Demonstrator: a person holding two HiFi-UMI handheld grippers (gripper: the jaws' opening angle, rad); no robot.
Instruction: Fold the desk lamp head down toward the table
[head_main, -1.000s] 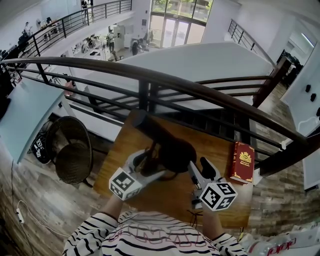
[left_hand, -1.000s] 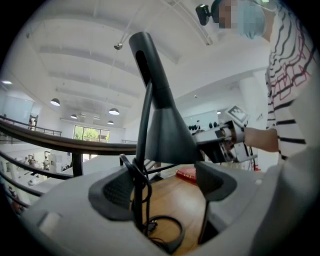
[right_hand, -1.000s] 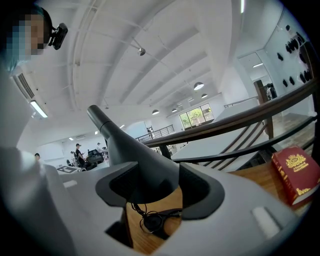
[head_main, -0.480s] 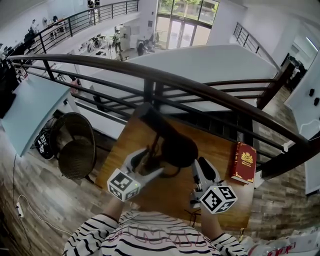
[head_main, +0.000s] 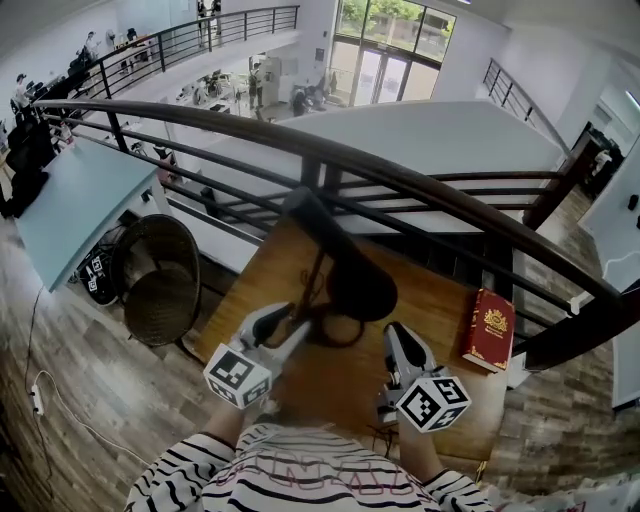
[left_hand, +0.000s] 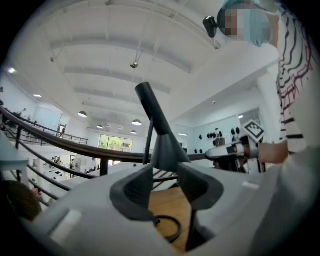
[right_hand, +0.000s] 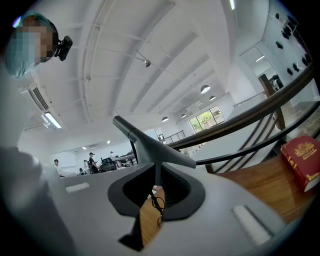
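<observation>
a person in a striped top (head_main: 300, 475) looks down over a small wooden table (head_main: 450, 300) that stands against a dark metal railing (head_main: 430, 185), with an open hall far below.

a black desk lamp (head_main: 360, 285) stands near the middle of the table. its rounded dark head is on the near right. its long arm (head_main: 310, 225) slants up and away to the far left. a thin black cable (head_main: 340, 335) loops on the wood just in front of the lamp.

the left gripper (head_main: 287, 320) lies level, near and left of the lamp, pointing at it. in the left gripper view, the left gripper's (left_hand: 165, 172) jaws have just been closing and stand partly apart. only bare wood and the cable loop (left_hand: 167, 230) show through the gap. the lamp's cone-shaped head (left_hand: 167, 147) rises just beyond the tips, and nothing is pinched.

the right gripper (head_main: 398, 335) lies level, near and right of the lamp, just short of its head. in the right gripper view, the right gripper's (right_hand: 156, 172) jaws have just been closing too. they are drawn almost together, leaving only a narrow slit that holds nothing. the lamp head (right_hand: 150, 147) sits beyond them.

a red book (head_main: 489, 330) lies flat at the table's right edge, well apart from the lamp. a round wire fan (head_main: 155, 280) stands on the floor to the left of the table.
</observation>
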